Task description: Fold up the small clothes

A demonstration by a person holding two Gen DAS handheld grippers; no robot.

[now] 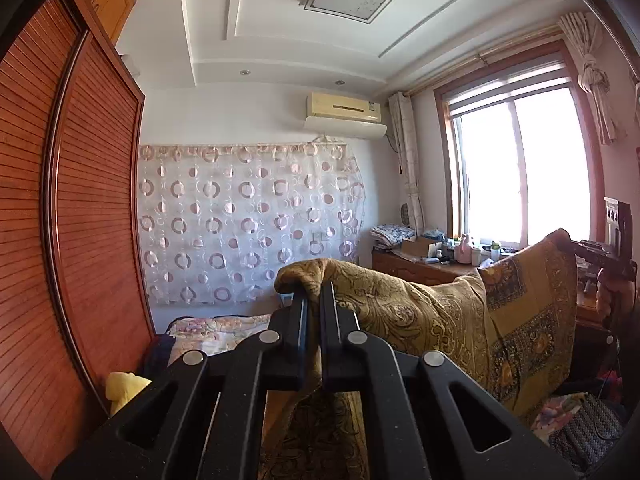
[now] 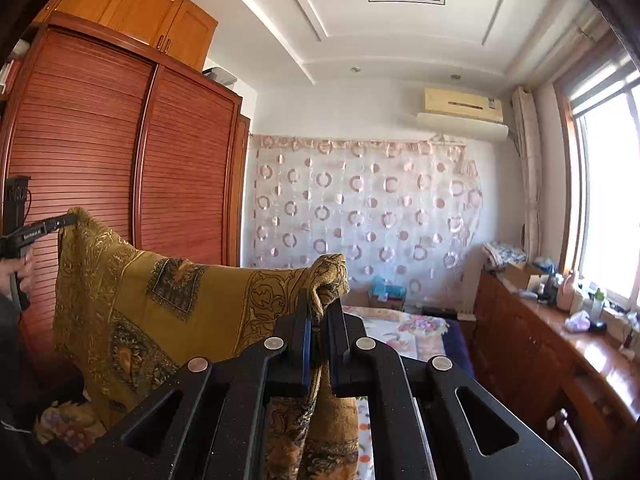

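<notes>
Holding the yellow patterned cloth (image 1: 460, 320) stretched in the air above the bed (image 2: 404, 332), your left gripper (image 1: 314, 300) and right gripper (image 2: 322, 308) each pinch one corner tightly. If one corner slips out, the cloth may drop and crumple.

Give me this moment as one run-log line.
phase: lifting cloth | left tool: shut on yellow patterned cloth corner | right tool: shut on other corner | cloth: spread between tools, held up in the air
</notes>
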